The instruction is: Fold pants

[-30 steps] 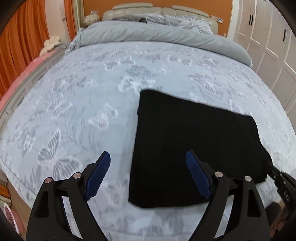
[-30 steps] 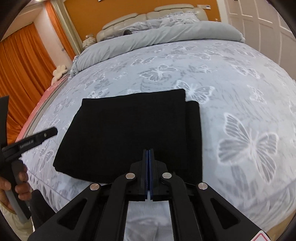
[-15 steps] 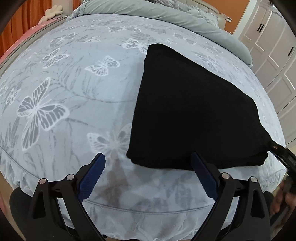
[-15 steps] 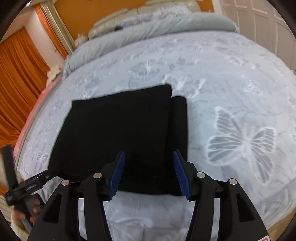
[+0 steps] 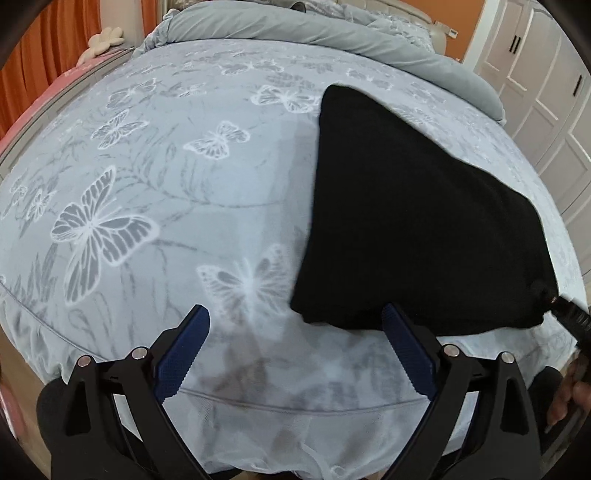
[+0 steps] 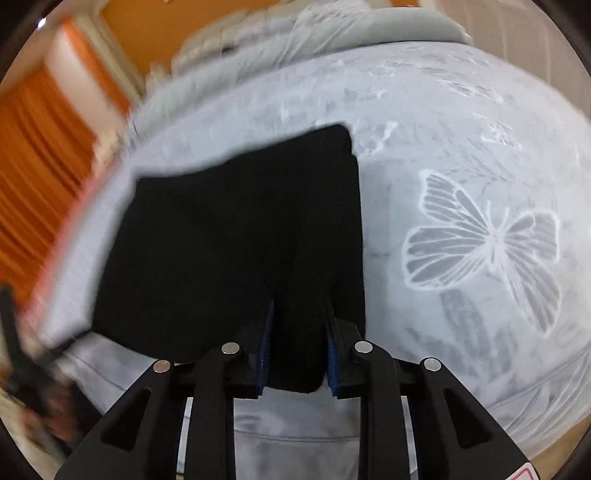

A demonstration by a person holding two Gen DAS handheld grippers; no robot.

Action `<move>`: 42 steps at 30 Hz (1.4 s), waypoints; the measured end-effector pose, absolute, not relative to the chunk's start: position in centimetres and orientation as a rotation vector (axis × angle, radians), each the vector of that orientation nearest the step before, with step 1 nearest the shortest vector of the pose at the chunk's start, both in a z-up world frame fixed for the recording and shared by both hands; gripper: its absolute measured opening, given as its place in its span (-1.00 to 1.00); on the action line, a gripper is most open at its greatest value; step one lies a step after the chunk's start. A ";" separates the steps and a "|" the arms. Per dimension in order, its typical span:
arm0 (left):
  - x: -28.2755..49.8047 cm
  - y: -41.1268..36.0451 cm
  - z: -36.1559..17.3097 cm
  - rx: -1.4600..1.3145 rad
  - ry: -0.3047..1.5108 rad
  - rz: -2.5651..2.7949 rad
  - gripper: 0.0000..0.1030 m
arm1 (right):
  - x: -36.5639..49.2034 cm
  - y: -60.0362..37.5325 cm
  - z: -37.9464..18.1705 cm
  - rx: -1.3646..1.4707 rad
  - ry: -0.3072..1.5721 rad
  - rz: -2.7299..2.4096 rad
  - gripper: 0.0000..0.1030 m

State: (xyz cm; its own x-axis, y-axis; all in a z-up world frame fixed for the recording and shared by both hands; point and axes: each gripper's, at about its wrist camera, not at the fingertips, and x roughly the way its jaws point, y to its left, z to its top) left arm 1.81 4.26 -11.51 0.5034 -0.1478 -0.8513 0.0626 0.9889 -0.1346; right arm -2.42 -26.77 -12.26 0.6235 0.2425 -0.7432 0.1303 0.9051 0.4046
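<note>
The right gripper (image 6: 298,339) had its jaws narrowed around the near edge of the folded black pants (image 6: 236,251), the blue pads (image 6: 266,343) flanking a tongue of the cloth that hung down between them. The jaws had just been closing, and the fabric filled the gap from pad to pad, though motion blur made it impossible to tell how firmly they pressed.

The left gripper (image 5: 295,350) stood spread wide with nothing between its fingers (image 5: 181,354), hovering over the bed's near edge. In its view the pants (image 5: 413,229) lay from 12 to 3 o'clock of it, their near corner just beyond its right-hand pad.

The pants rested flat on the grey butterfly-print bedspread (image 5: 155,192), close to the near side of the bed. A plain grey duvet (image 5: 280,22) was bunched at 12 o'clock, orange curtains (image 6: 40,155) hung at 9 o'clock, and white wardrobe doors (image 5: 546,96) stood at 2 o'clock.
</note>
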 end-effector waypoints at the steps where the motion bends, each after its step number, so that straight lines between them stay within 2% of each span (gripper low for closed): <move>1: 1.6 4.2 -11.2 -0.091 1.025 -0.132 0.79 | -2.8 -26.8 -10.7 0.432 0.855 0.035 -0.55; 5: 2.2 4.1 -10.5 -0.150 1.000 -0.189 0.80 | -1.9 -25.6 -7.4 0.348 0.797 0.051 -0.45; 10: 4.8 3.8 -12.5 -0.361 1.088 -0.311 0.79 | -0.4 -25.6 -8.5 0.353 0.840 0.005 -0.32; 12: 5.3 3.3 -13.0 -0.333 1.097 -0.286 0.66 | -0.6 -25.7 -9.3 0.367 0.860 0.013 -0.31; 14: 5.6 2.5 -13.4 -0.253 1.122 -0.255 0.34 | -1.4 -25.3 -9.5 0.348 0.869 0.013 -0.31; 19: 4.9 2.6 -13.8 -0.236 1.115 -0.260 0.25 | 1.8 -21.8 -7.8 0.308 0.884 0.160 -0.31; 23: 4.4 3.1 -13.9 -0.254 1.118 -0.260 0.26 | 8.8 -14.2 -6.3 0.235 0.910 0.380 -0.37; 26: 4.4 3.0 -13.9 -0.243 1.118 -0.258 0.27 | 14.8 -8.1 -8.4 0.161 0.994 0.442 -0.56; 30: 4.3 3.0 -14.0 -0.224 1.114 -0.246 0.28 | 21.2 -3.2 -14.7 0.050 1.143 0.373 -0.57; 31: 4.4 3.0 -14.0 -0.222 1.112 -0.242 0.28 | 22.0 -2.8 -15.2 0.071 1.121 0.377 -0.59; 34: 4.6 3.3 -14.0 -0.229 1.125 -0.255 0.34 | 21.6 -3.2 -13.0 0.102 1.082 0.376 -0.67; 38: 4.4 2.9 -13.6 -0.199 1.110 -0.247 0.34 | 13.8 -8.7 -7.8 0.092 0.890 0.285 -0.71; 42: 3.5 1.1 -12.8 -0.069 1.056 -0.196 0.34 | 7.7 -16.6 -9.0 0.150 0.912 0.118 -0.71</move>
